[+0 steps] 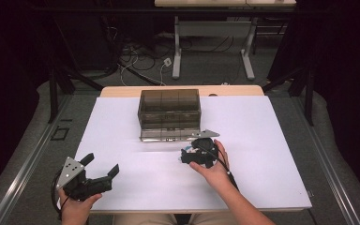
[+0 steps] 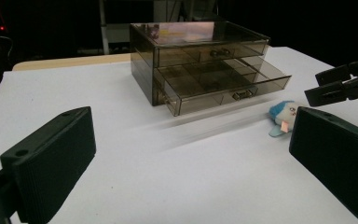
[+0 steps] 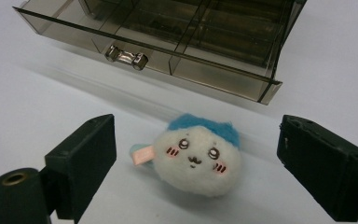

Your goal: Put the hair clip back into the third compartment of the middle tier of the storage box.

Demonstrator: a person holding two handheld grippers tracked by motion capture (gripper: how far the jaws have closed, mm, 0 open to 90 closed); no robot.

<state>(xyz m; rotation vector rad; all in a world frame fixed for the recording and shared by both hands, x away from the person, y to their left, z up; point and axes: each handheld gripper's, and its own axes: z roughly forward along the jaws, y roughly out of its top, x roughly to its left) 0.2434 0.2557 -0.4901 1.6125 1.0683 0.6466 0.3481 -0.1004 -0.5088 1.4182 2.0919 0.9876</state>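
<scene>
Right gripper [image 3: 193, 163] with jaws apart, straddling but not touching the plush toy [image 3: 196, 156] before the open lower drawer [image 3: 168, 44], ready to grasp; left gripper [image 2: 191, 163] idle, jaws apart

A small white plush toy [image 3: 196, 161] with a blue cap and a pink tag lies on the white table [image 3: 37, 102] at lower centre, between the right tongs [image 3: 196, 170], whose jaws stand apart, clear of it. Across the top, a smoky clear drawer [image 3: 168, 37] stands pulled out, its metal handle [image 3: 126, 57] at upper left.
</scene>
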